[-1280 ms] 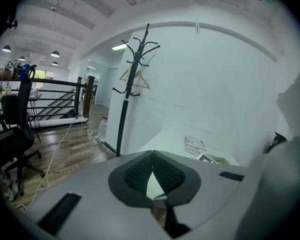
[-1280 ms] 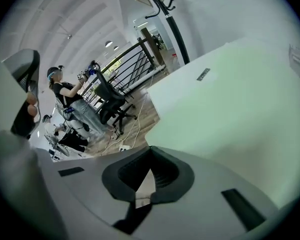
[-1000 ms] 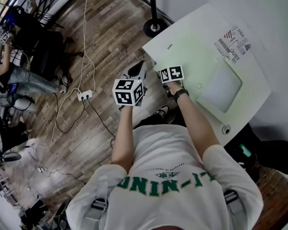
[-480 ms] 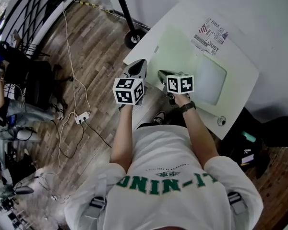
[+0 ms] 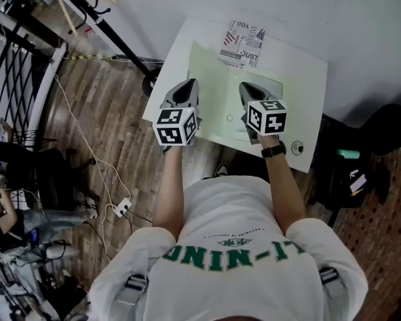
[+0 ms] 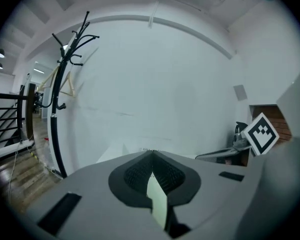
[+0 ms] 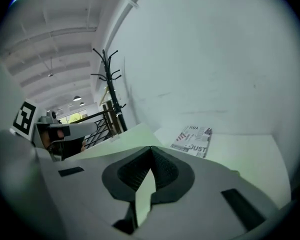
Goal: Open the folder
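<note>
Hovering by the folder [image 5: 217, 79], left gripper [image 5: 186, 89] and right gripper [image 5: 249, 91] point forward, fingers [image 6: 135, 176] closed, empty.

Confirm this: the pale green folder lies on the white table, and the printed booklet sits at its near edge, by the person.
Wrong edge: the head view shows the printed booklet at the far edge of the white table, by the wall. The pale green folder does lie on that table.

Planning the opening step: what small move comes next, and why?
Probably open the right gripper and lower it to the near edge of the pale green folder, which lies flat on the table; this gripper and the left gripper hover shut, empty.
</note>
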`<action>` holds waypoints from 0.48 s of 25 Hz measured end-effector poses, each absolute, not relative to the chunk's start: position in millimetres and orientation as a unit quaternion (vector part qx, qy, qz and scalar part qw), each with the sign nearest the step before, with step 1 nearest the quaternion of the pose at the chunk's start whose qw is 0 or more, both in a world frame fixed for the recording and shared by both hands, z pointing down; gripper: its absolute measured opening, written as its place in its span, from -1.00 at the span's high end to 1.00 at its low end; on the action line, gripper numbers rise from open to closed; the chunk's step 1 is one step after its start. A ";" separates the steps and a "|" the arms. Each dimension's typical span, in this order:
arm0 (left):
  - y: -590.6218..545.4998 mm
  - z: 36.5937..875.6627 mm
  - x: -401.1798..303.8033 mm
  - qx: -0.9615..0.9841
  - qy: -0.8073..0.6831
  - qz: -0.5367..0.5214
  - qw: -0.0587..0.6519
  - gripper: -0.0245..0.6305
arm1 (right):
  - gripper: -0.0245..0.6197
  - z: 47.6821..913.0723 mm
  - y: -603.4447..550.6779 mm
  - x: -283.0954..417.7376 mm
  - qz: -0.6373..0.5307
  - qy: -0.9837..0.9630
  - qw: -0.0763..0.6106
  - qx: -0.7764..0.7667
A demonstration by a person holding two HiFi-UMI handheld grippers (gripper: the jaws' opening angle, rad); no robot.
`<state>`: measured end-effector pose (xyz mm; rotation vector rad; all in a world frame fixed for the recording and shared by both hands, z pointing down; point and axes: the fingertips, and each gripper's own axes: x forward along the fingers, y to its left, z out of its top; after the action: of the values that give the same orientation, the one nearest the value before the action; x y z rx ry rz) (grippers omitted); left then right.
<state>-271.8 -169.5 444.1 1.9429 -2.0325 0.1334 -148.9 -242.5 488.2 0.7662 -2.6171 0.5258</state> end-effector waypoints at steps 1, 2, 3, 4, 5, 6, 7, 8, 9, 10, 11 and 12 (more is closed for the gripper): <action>-175.5 440.0 -266.9 0.686 -0.708 0.053 0.158 0.88 | 0.88 479.1 -250.2 -137.7 0.183 -0.925 0.170 0.286; -180.7 436.3 -262.0 0.691 -0.704 0.061 0.154 0.88 | 0.88 470.5 -256.4 -127.3 0.180 -0.923 0.161 0.299; -185.2 432.3 -256.9 0.695 -0.700 0.069 0.150 0.88 | 0.88 462.2 -261.3 -117.8 0.177 -0.922 0.152 0.310; -188.9 428.1 -251.6 0.699 -0.696 0.074 0.145 0.88 | 0.88 454.6 -265.3 -109.1 0.174 -0.920 0.143 0.320; -191.9 423.5 -245.9 0.704 -0.693 0.077 0.139 0.88 | 0.88 447.6 -268.4 -101.1 0.171 -0.919 0.135 0.329; -194.5 418.9 -239.8 0.708 -0.689 0.078 0.134 0.88 | 0.88 441.3 -270.9 -94.0 0.168 -0.918 0.127 0.336; -196.8 414.0 -233.5 0.713 -0.685 0.077 0.129 0.88 | 0.88 435.7 -272.9 -87.8 0.165 -0.917 0.120 0.343; -198.8 409.1 -227.2 0.718 -0.680 0.076 0.123 0.88 | 0.88 430.5 -274.2 -82.6 0.162 -0.916 0.114 0.349; -200.7 403.9 -221.1 0.724 -0.676 0.076 0.117 0.88 | 0.88 425.9 -275.0 -78.1 0.159 -0.915 0.109 0.355; -202.3 398.3 -215.2 0.729 -0.671 0.074 0.112 0.88 | 0.88 421.7 -275.3 -74.1 0.156 -0.913 0.105 0.361; -204.0 392.1 -209.6 0.735 -0.666 0.071 0.107 0.88 | 0.88 417.8 -275.0 -70.6 0.154 -0.912 0.101 0.367; -205.8 385.5 -204.1 0.741 -0.660 0.067 0.101 0.88 | 0.88 414.3 -274.3 -67.6 0.151 -0.911 0.098 0.372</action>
<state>-204.1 -205.8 385.5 2.1891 -1.9508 0.1970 -67.6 -274.3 414.3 1.1009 -2.6953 0.4465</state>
